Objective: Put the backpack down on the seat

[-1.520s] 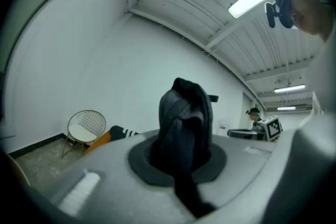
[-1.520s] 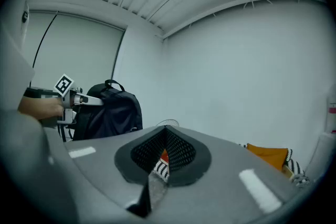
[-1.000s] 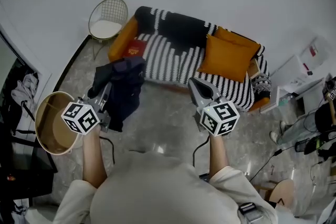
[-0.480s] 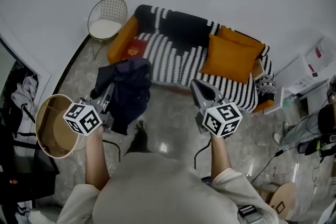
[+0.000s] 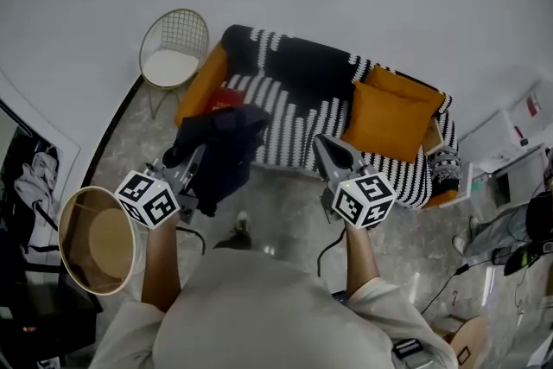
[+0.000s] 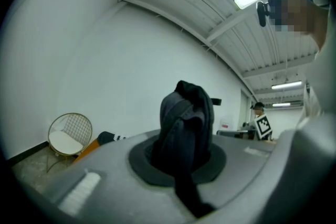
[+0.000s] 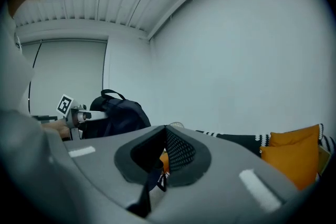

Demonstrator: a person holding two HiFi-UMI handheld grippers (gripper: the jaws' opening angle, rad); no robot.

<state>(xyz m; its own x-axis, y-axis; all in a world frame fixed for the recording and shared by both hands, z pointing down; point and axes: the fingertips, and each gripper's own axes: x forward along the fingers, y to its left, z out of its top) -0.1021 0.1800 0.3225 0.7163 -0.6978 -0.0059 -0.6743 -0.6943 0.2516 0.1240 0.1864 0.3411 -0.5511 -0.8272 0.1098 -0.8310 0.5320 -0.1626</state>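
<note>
Head view: left gripper (image 5: 197,167) clamped on the top of the dark backpack (image 5: 223,153), which hangs over the floor just near of the sofa (image 5: 298,121), at its left end, not yet on the seat. Left gripper view: jaws pinch bunched fabric. The bag looks soft, floppy and probably light, so it will likely slump when set down; hold the top fabric or loop. Right gripper view: right gripper (image 7: 165,131) jaws together, short dark strap (image 7: 152,181) low between them, can't tell whose.
</note>
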